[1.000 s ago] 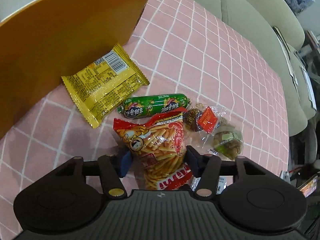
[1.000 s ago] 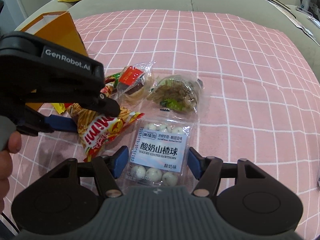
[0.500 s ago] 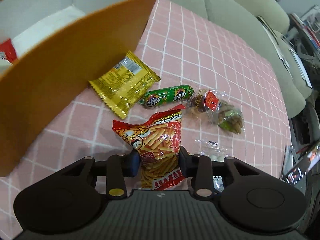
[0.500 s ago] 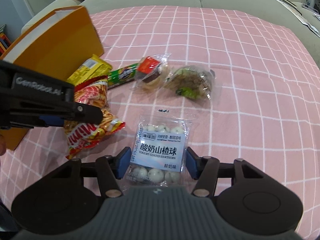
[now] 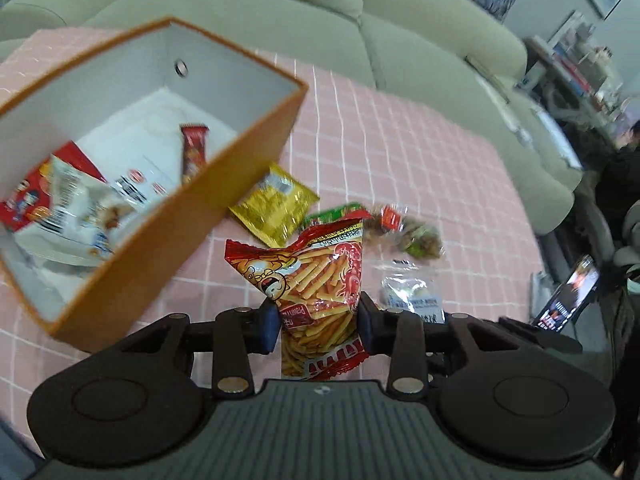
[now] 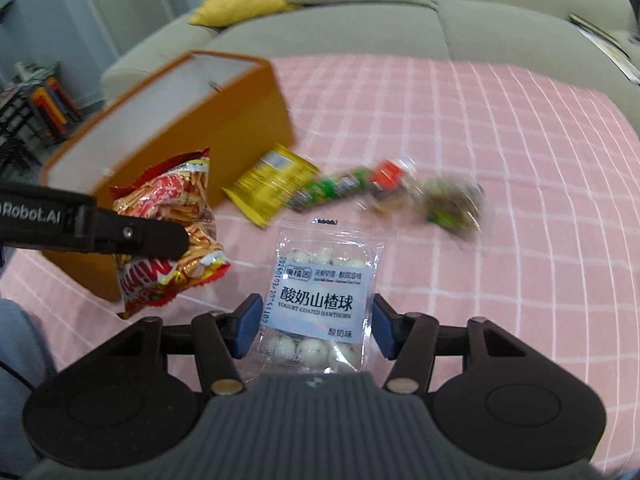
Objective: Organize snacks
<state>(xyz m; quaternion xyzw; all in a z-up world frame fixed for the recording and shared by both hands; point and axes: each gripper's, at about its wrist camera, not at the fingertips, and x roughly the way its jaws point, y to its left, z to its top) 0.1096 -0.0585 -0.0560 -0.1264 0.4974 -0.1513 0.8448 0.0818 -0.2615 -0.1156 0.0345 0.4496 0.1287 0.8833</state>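
Soft even indoor light, motion blur throughout, strong fisheye bending at edges.

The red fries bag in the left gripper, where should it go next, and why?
Probably carry the red fries bag sideways over the open orange box before letting go. The left gripper is shut on it, lifted off the pink cloth, and the box, already holding snacks, sits just beside it.

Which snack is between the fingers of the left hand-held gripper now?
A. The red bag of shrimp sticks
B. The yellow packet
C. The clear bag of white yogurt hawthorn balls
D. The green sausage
A: the left hand-held gripper is clamped on the red bag of shrimp sticks, lifted off the pink cloth beside the orange box.
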